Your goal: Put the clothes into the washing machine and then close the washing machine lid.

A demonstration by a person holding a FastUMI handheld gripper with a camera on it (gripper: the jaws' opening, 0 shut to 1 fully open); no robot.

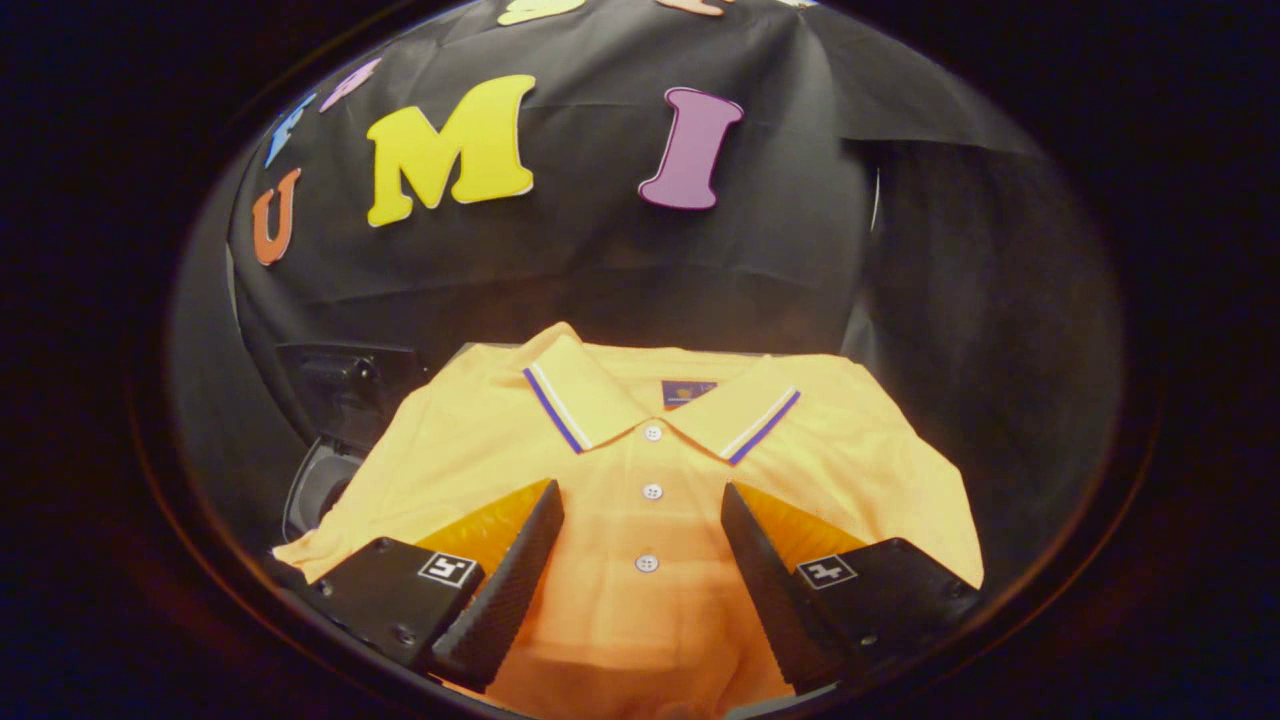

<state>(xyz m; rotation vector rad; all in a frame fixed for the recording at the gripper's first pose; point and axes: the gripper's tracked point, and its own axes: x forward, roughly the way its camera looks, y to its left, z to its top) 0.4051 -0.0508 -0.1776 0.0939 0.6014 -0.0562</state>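
Tongs (642, 500) sitting spread wide, released, grasping nothing, fingers (505, 580) hovering over the shirt (650, 440). Yellow polo shirt lying flat, collar at the far side, button placket running between the fingers. Washing machine (320, 485) part peeking out at left, beside the shirt's sleeve.

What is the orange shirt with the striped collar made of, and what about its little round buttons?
The orange polo shirt looks like a soft knitted cloth, probably a sporty mesh: a fine dotted weave shows beside the open gripper, whose fingers straddle its button strip. The finish is matte. The small pale buttons look like smooth plastic with a slight shine and tiny sewing holes, though that is a guess.
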